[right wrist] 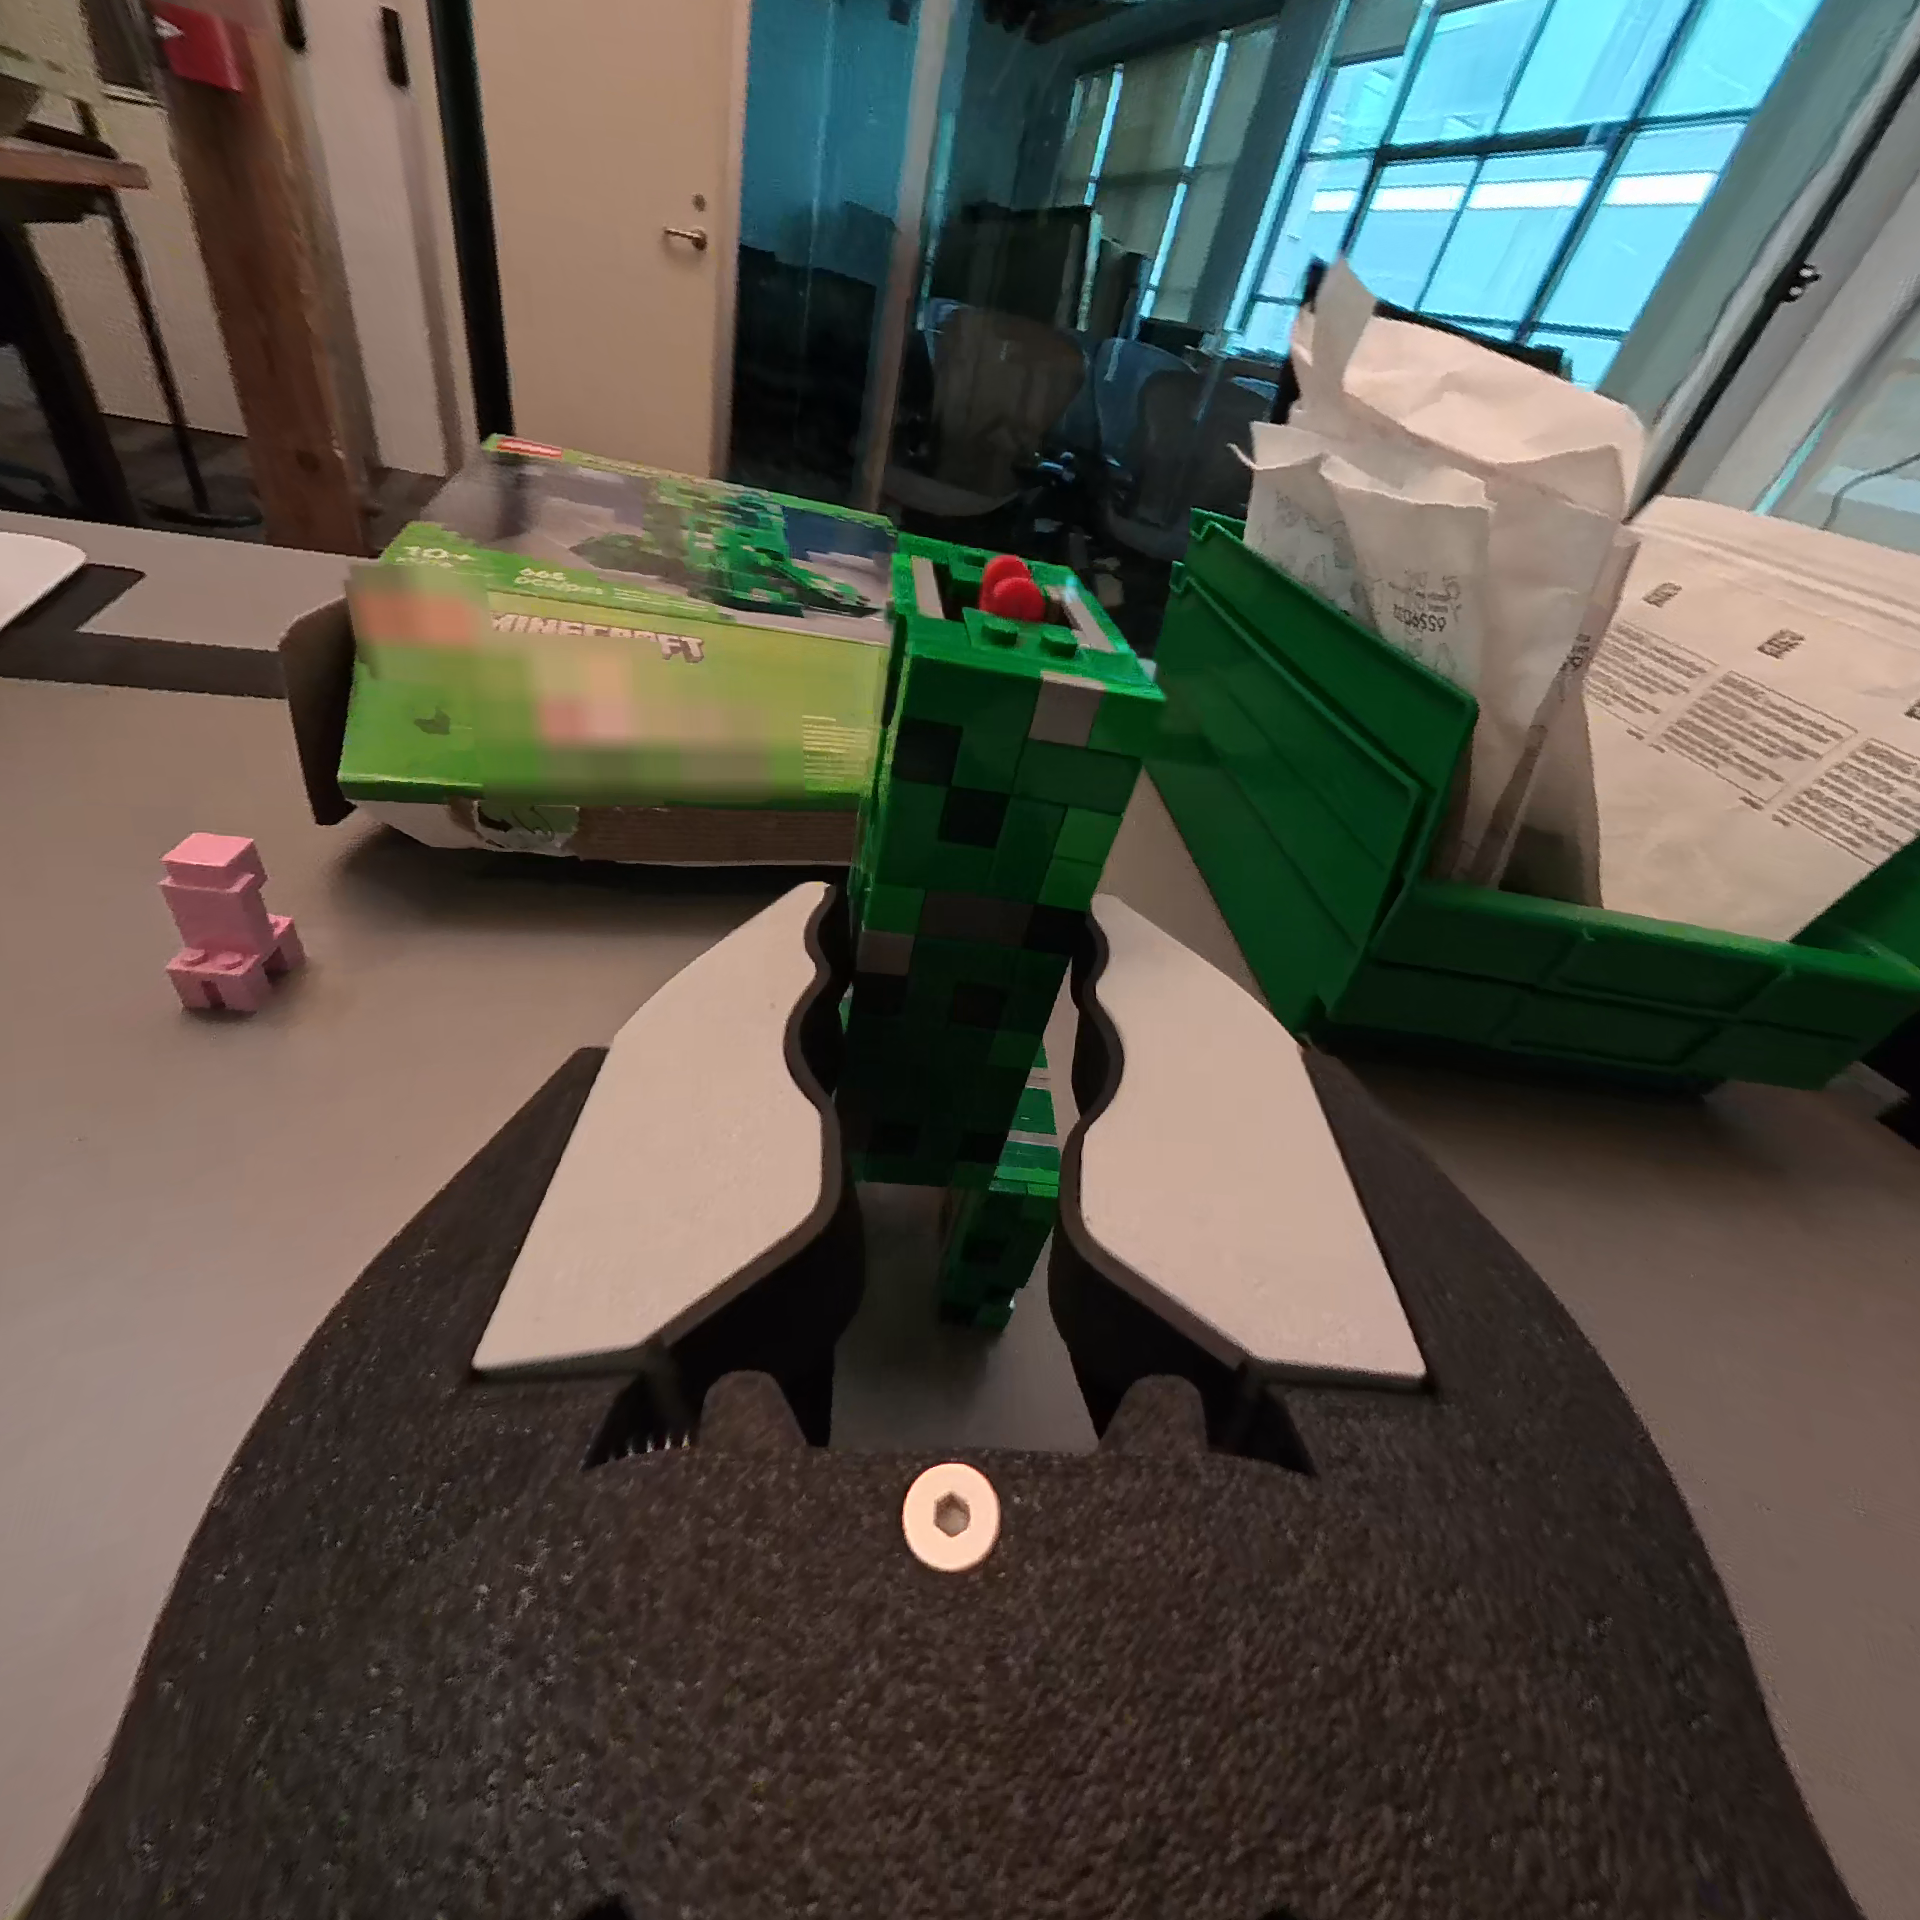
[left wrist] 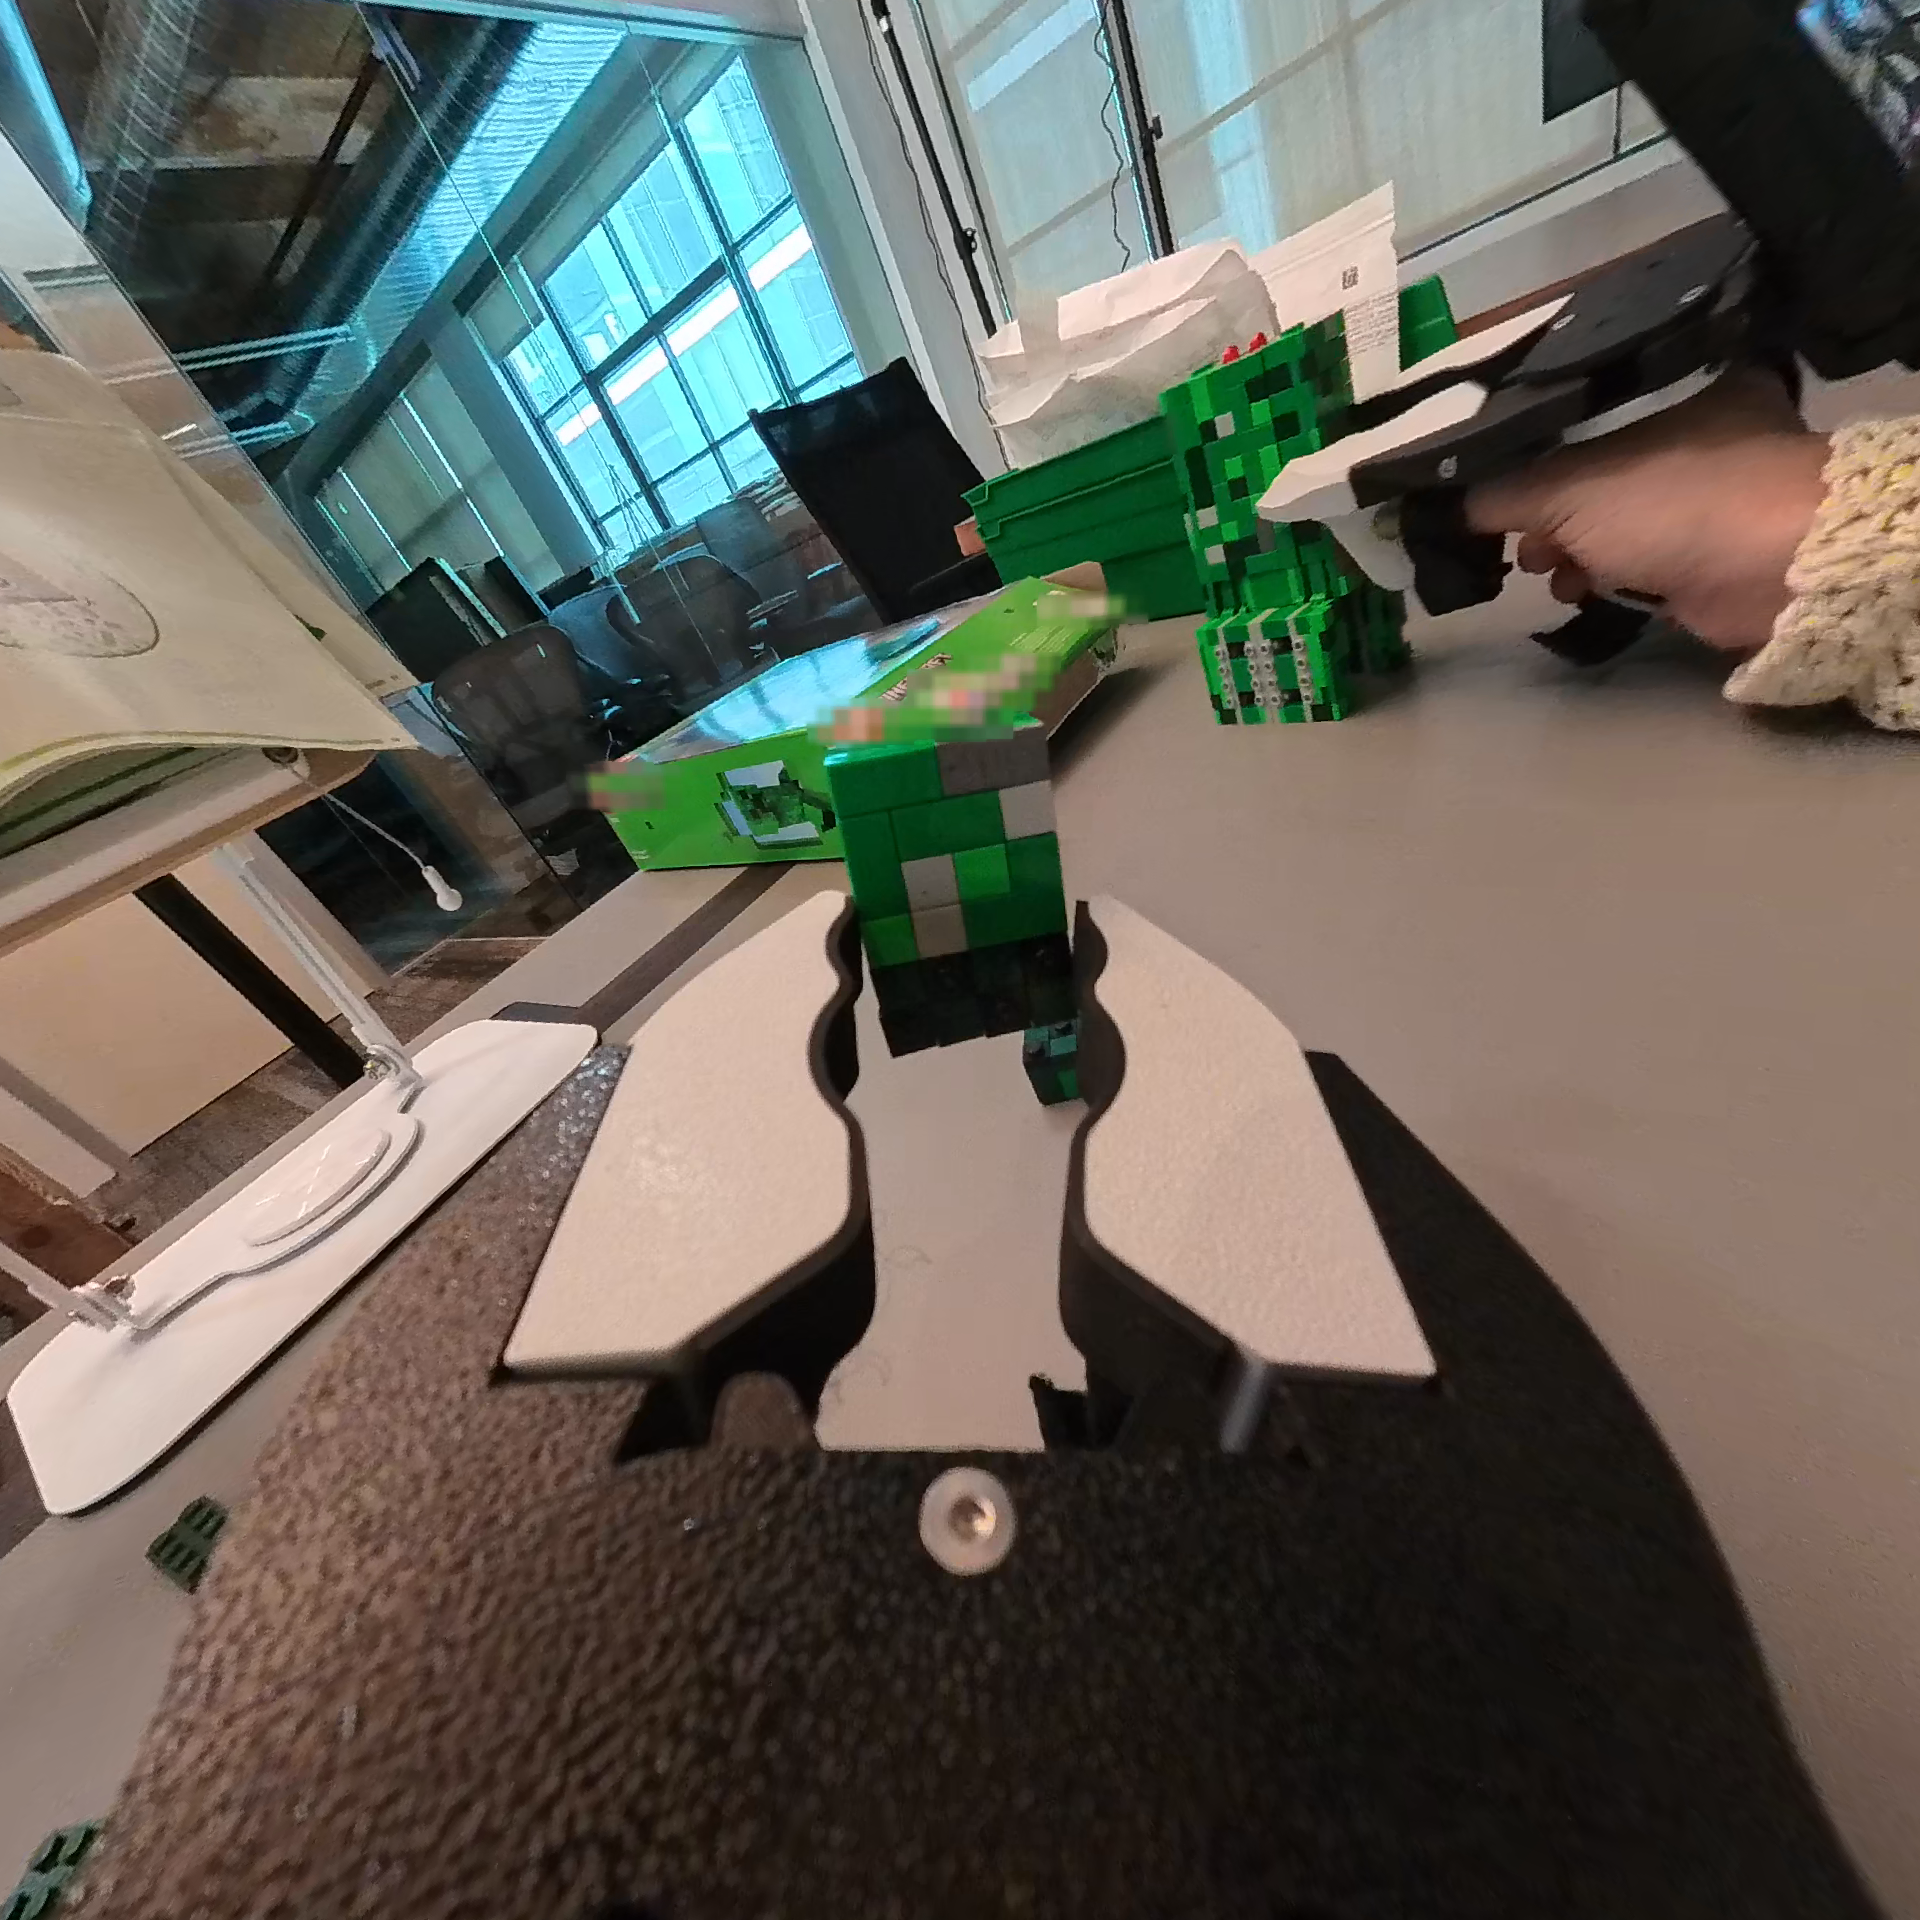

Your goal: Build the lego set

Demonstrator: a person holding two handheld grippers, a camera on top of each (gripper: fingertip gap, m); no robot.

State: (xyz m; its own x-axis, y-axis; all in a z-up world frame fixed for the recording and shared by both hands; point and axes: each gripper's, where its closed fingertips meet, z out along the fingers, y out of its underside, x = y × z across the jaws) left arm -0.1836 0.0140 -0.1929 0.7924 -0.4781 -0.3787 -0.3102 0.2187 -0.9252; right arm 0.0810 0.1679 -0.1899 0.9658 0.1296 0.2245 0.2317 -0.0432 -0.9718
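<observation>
My left gripper (left wrist: 971, 935) is shut on a green and grey lego block (left wrist: 951, 862) with a dark lower band, held slightly tilted over the grey table (left wrist: 1455, 1039). A small dark green piece (left wrist: 1055, 1065) hangs under it. My right gripper (right wrist: 961, 935) is shut on the tall green lego body (right wrist: 987, 831), which has red knobs (right wrist: 1003, 592) on its open top. In the left wrist view that body (left wrist: 1247, 488) stands on its legs at the far right, with the right gripper (left wrist: 1340, 488) and a hand around it.
The set's green box (right wrist: 623, 686) lies behind the body. Green bins (right wrist: 1351, 831) with white paper bags (right wrist: 1455, 499) stand on the right. A pink lego pig (right wrist: 223, 925) stands on the left. An instruction booklet on a white stand (left wrist: 156, 623) and loose dark green pieces (left wrist: 187, 1538) are at the left. Across from one pair of fingers to the other is roughly 30 cm. From my left tips it is roughly 9 cm to the small dark green piece (left wrist: 1055, 1065); from my right, 25 cm.
</observation>
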